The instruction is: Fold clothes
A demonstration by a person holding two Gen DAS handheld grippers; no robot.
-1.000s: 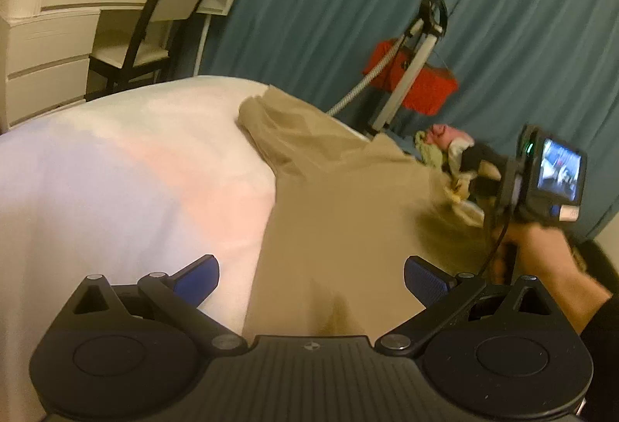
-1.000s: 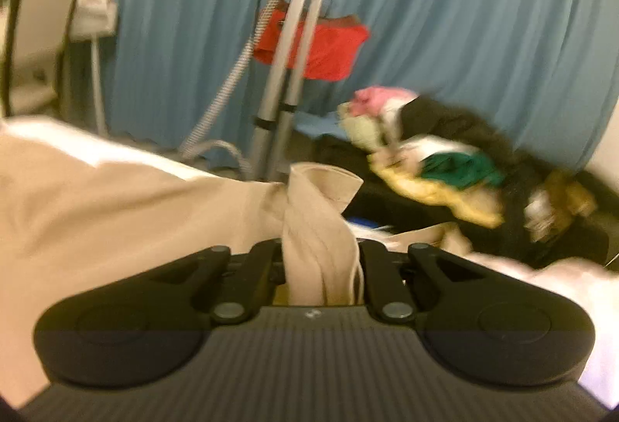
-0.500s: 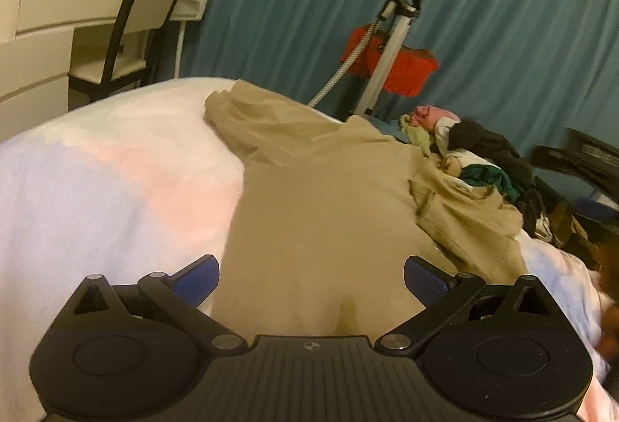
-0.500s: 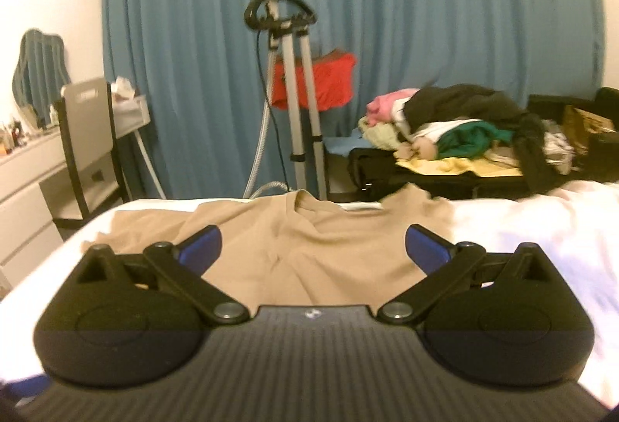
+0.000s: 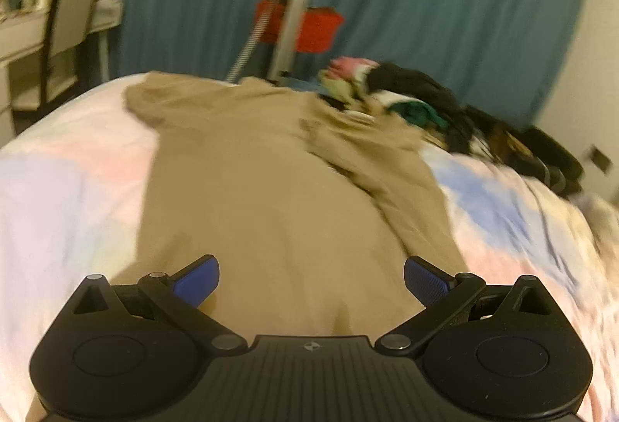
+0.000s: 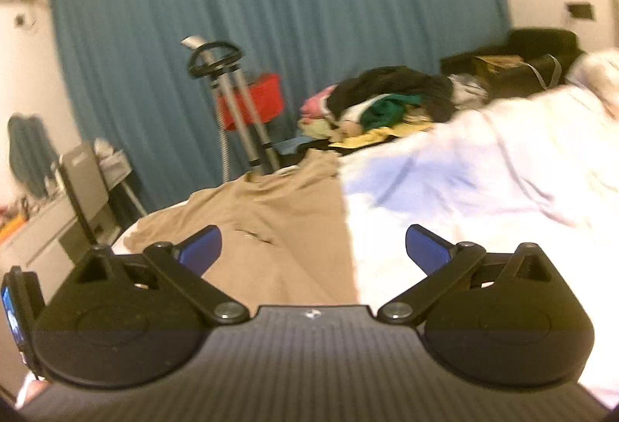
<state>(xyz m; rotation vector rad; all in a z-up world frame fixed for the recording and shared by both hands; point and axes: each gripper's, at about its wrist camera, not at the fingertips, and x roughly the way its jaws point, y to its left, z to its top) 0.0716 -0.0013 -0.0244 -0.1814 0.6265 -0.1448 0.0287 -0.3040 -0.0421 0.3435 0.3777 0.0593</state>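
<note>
A tan shirt (image 5: 263,190) lies spread on the pale bedspread (image 5: 69,190), its right sleeve folded in over the body. My left gripper (image 5: 311,284) is open and empty above the shirt's near hem. In the right wrist view the shirt (image 6: 278,228) lies left of centre. My right gripper (image 6: 313,248) is open and empty above the shirt's right edge, where it meets the bedspread (image 6: 483,190).
A pile of mixed clothes (image 5: 406,101) lies past the bed's far right edge. A garment steamer stand (image 5: 290,16) with a red item stands before the blue curtain. A chair (image 5: 65,35) and white desk are at the far left.
My right gripper let go of the tan sleeve, opened and pulled back toward the near right side. The sleeve now lies folded over the shirt. My left gripper swung right, still open.
</note>
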